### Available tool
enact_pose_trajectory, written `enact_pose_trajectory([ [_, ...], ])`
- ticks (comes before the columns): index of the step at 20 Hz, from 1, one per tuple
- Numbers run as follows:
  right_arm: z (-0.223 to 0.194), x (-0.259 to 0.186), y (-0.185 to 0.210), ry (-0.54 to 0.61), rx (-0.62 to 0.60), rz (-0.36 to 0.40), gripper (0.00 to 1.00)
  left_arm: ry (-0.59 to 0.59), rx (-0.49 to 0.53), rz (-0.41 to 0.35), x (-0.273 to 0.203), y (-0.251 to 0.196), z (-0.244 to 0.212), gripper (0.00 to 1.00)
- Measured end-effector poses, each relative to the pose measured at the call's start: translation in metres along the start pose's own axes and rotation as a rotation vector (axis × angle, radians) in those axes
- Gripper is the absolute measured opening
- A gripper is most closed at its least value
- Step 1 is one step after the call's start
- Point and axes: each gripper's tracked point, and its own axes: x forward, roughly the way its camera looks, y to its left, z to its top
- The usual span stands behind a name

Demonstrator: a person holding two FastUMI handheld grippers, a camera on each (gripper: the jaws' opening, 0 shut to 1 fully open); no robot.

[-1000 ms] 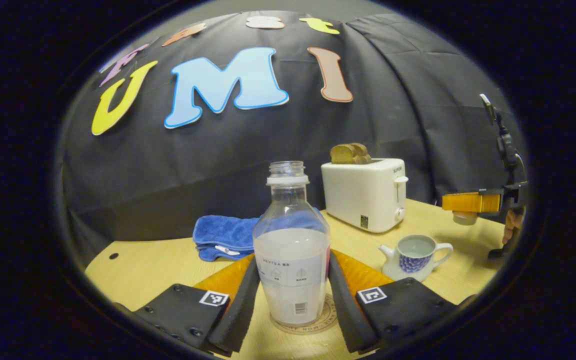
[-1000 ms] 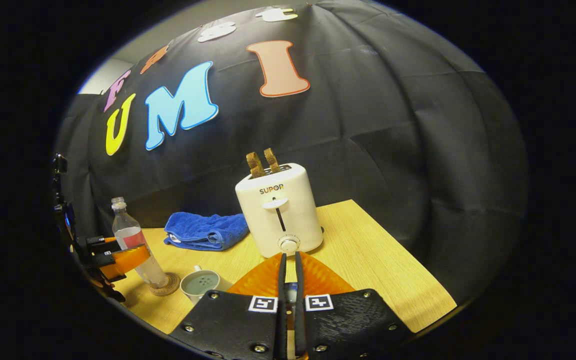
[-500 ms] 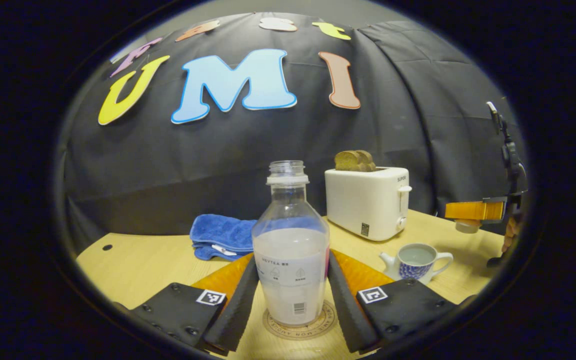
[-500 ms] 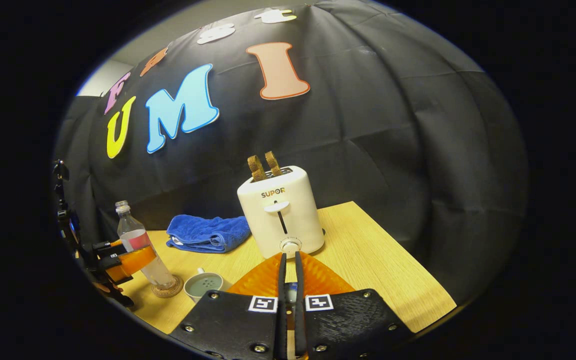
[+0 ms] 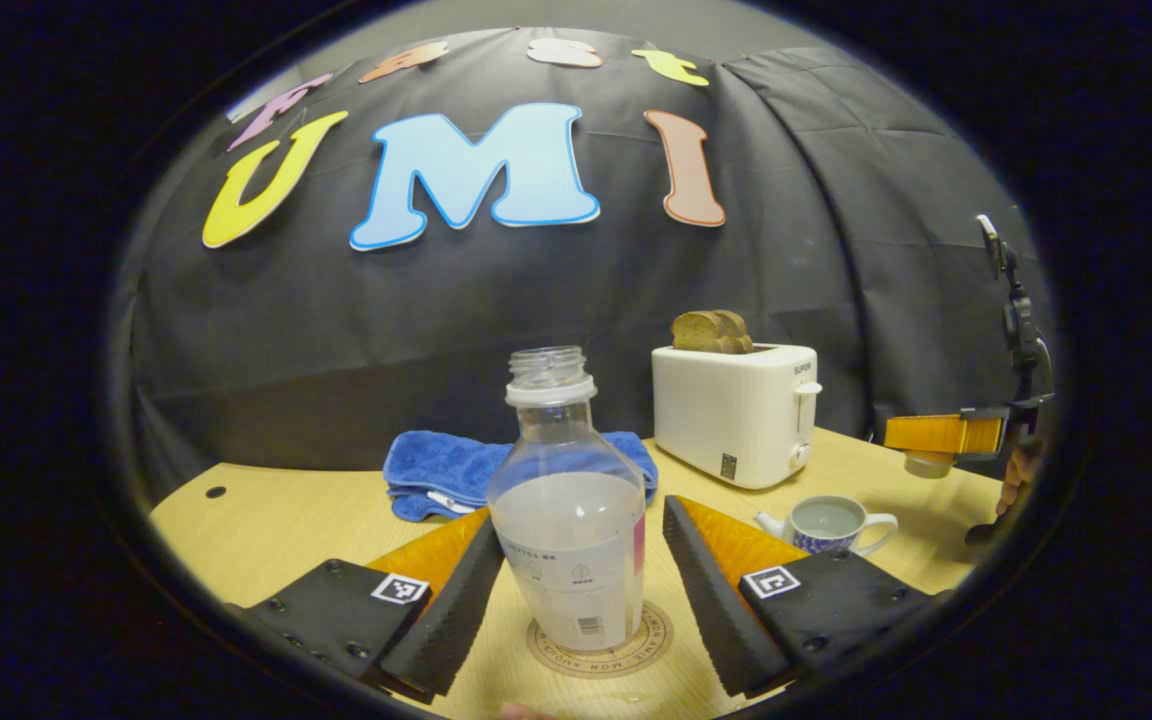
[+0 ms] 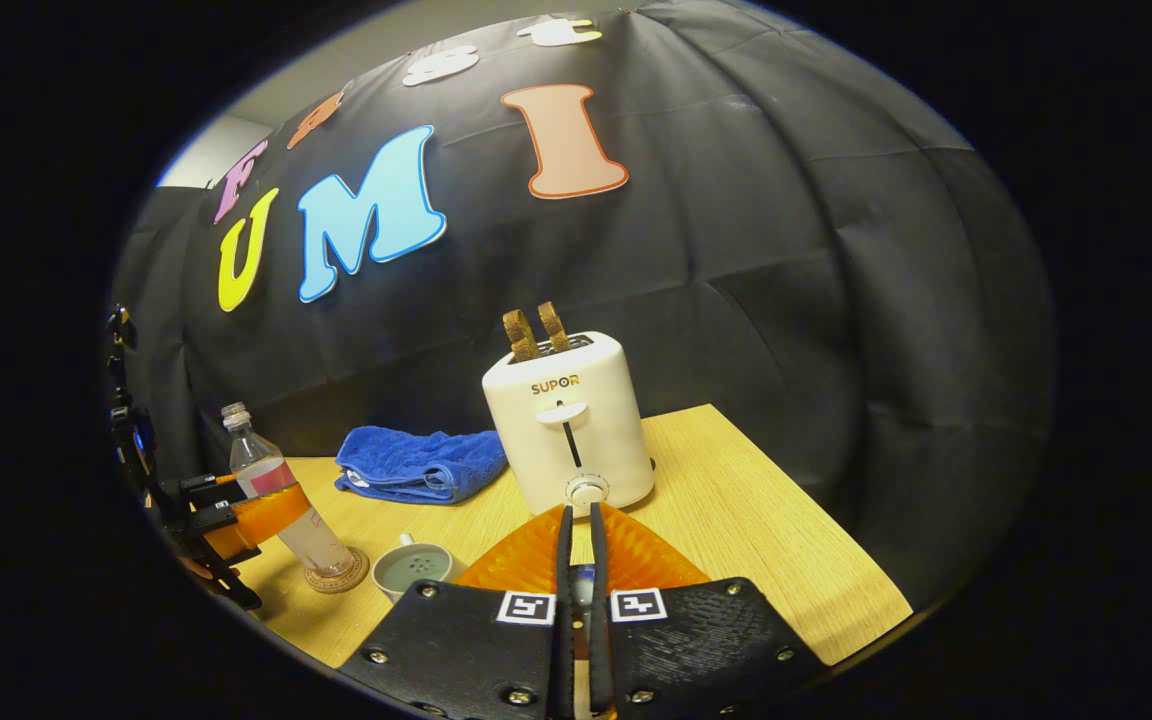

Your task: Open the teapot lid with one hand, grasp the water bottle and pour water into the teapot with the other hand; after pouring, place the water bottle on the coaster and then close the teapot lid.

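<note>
Now the water bottle [image 5: 568, 530] stands on the coaster [image 5: 598, 648], left tongs [image 5: 576, 590] apart.

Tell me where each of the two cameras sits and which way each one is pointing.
Left gripper view: rides on the left tongs, low over the table, looking across at the booth wall; its own open fingers flank the water bottle on the coaster.
Right gripper view: rides on the right tongs, facing the toaster; its fingers are closed on the teapot lid.
Shared: bottle, teapot, toaster, blue towel, and each other's tongs.
</note>
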Motion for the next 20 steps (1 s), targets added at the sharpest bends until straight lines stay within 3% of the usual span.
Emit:
enact_pose_trajectory([
  [5, 0.007, -0.005, 0.023, -0.016, -0.050, 0.053, 0.06, -0.009, -0.054, 0.003, -0.018, 0.006, 0.001, 1.00],
  [13, 0.017, 0.008, 0.103, -0.001, -0.082, 0.208, 0.06, -0.074, -0.073, 0.027, -0.089, 0.005, 0.009, 1.00],
  [20, 0.003, 0.037, 0.122, 0.057, -0.040, 0.207, 0.06, -0.113, -0.224, 0.030, -0.131, -0.012, -0.001, 1.00],
])
